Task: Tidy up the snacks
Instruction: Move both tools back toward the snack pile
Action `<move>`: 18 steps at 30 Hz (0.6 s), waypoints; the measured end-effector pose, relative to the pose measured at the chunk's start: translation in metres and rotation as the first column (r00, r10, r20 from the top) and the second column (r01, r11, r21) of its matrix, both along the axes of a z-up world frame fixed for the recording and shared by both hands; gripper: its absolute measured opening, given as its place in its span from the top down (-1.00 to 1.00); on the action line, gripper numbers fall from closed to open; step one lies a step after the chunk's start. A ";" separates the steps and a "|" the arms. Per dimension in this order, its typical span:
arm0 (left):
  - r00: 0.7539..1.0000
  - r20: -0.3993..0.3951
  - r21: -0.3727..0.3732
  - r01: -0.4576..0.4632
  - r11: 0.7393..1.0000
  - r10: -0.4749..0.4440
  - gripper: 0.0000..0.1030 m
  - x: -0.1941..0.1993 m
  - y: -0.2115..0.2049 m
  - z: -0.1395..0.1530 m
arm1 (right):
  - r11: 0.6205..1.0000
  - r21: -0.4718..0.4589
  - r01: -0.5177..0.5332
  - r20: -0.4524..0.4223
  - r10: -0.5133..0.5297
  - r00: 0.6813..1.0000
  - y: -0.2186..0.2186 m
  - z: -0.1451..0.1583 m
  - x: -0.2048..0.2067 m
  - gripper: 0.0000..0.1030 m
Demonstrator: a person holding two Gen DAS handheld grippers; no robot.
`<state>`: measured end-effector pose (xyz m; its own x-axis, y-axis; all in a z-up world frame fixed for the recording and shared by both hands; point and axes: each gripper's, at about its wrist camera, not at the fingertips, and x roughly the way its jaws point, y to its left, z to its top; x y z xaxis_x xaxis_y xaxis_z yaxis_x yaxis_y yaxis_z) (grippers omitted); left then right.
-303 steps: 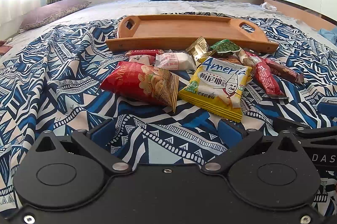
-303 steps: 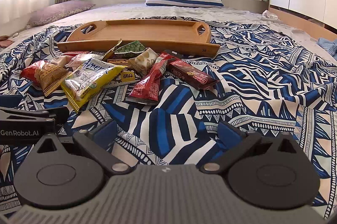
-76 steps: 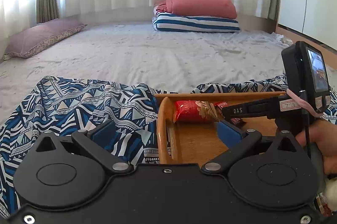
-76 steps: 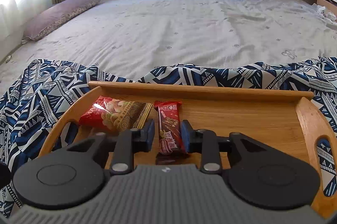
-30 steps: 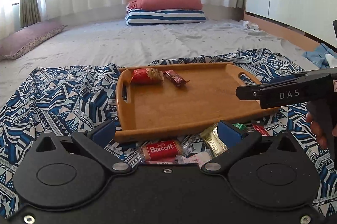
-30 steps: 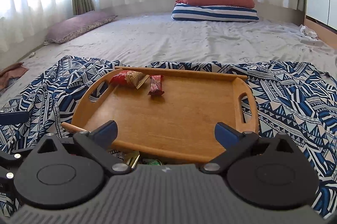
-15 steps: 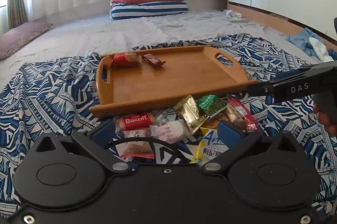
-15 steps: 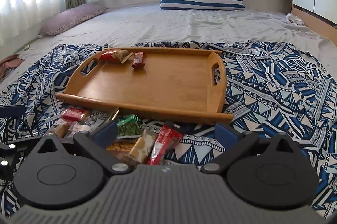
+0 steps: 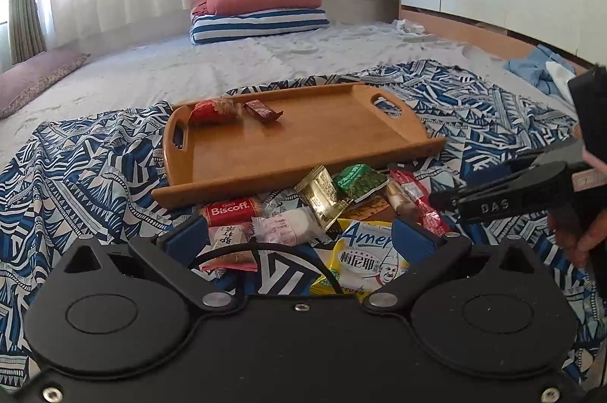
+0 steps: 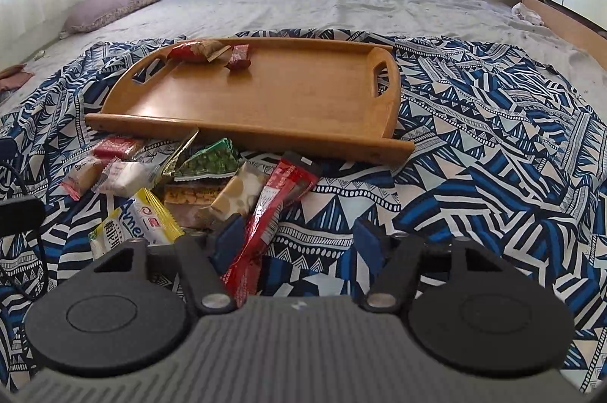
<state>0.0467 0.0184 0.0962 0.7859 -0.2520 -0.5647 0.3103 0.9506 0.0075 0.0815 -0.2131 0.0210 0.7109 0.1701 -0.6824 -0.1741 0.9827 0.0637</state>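
**Wooden tray** (image 10: 273, 99): on the patterned blanket (image 10: 493, 175) over the bed. Holds two items at its far left corner: a red snack bag (image 10: 195, 50) and a small red chocolate bar (image 10: 239, 57), just beside each other.

**Loose snack pile**: on the blanket against the tray's near rim. Includes a Biscoff packet (image 9: 231, 211), a white wrapped candy (image 9: 284, 228), a gold sachet (image 9: 320, 196), a green pea packet (image 10: 212, 162), a yellow cracker bag (image 9: 364, 259) and a long red wrapper (image 10: 273, 209).

**Right claw** (image 10: 299, 238): jaws closing, nothing pressed yet. The long red wrapper's near end lies against the left finger (image 10: 227, 240); the gap is otherwise over bare blanket.

**Left claw** (image 9: 299, 234): released, jaws wide, over the candy and the yellow cracker bag, gripping neither.

**Step in hand (judged):** taking the long red wrapper. To do it well, shift the right claw leftward so the wrapper sits centred between the pads, pinch across its narrow width near the end, and lift clear of the neighbouring packets before carrying it to the tray.
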 end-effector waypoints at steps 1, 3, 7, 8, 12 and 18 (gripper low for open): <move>1.000 0.000 -0.022 0.004 1.000 -0.004 -1.00 -0.001 0.002 0.003 | 1.000 0.003 -0.004 -0.005 0.004 1.000 0.001 -0.002 0.000 -0.39; 1.000 -0.001 -0.064 0.011 0.998 -0.011 -1.00 -0.004 0.007 0.010 | 1.000 0.011 -0.013 -0.010 0.013 1.000 0.003 -0.004 -0.001 -0.37; 0.999 0.022 -0.108 0.026 0.994 -0.024 -1.00 -0.013 0.010 0.024 | 0.999 0.004 -0.034 -0.009 0.034 0.999 0.011 -0.007 0.001 -0.24; 0.999 0.029 -0.113 0.032 0.993 -0.029 -1.00 -0.016 0.010 0.027 | 0.999 0.005 -0.036 -0.012 0.036 0.999 0.012 -0.008 0.002 -0.21; 0.999 0.046 -0.139 0.033 0.990 -0.027 -1.00 -0.027 0.015 0.035 | 0.999 0.020 -0.042 -0.031 0.043 0.999 0.015 -0.014 0.006 -0.18; 0.999 0.042 -0.146 0.009 0.989 -0.003 -1.00 -0.047 0.031 0.043 | 0.999 0.015 -0.045 -0.031 0.046 0.998 0.018 -0.018 0.007 -0.21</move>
